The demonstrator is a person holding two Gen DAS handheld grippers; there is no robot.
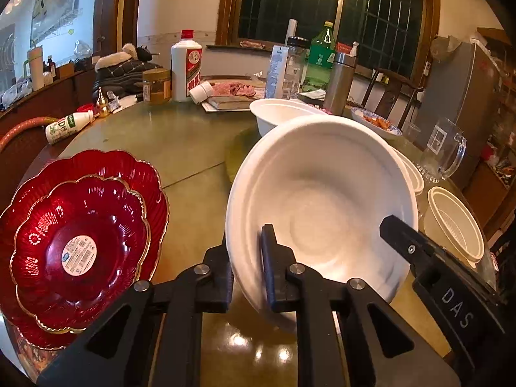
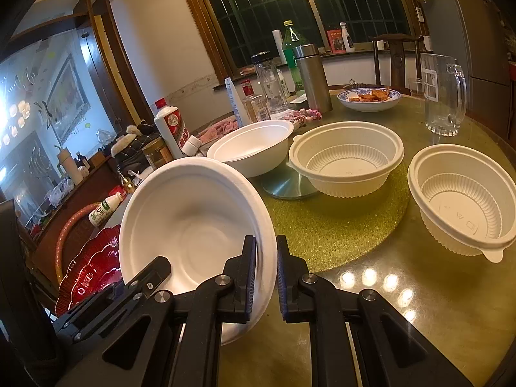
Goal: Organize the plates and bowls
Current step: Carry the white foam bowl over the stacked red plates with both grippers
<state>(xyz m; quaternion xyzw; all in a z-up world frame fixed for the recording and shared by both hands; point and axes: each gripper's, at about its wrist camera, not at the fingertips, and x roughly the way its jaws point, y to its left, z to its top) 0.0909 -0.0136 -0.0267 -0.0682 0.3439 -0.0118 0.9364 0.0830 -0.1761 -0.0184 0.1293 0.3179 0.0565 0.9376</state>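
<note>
A: Both grippers are on one white paper bowl (image 1: 322,200). Your left gripper (image 1: 246,264) pinches its rim, one finger outside, one inside. Your right gripper (image 2: 266,274) sits narrow across the opposite rim; the right finger looks a hair off the wall, so can't tell if it's truly clamped.

B: Where's the bowl?

A: Tilted up on edge, over the table (image 1: 180,148), beside the red plates (image 1: 74,242).

B: Count?

A: Red scalloped plates: 2, smaller nested on larger, sticker in the middle, at the table's left edge. White paper bowls: 2, the tilted one plus a second paper bowl (image 2: 254,148) upright behind it. Ribbed plastic bowls: 2, the center ribbed bowl (image 2: 346,158) on the gold mat (image 2: 338,225), and the right ribbed bowl (image 2: 464,200) just off it.

B: Other stuff?

A: 1 blue-patterned dish w/ food (image 2: 369,98), 1 glass pitcher (image 2: 443,93), 1 steel flask (image 2: 312,77), 1 green bottle (image 2: 292,51), 1 white liquor bottle (image 1: 186,64), all toward the far side.
</note>
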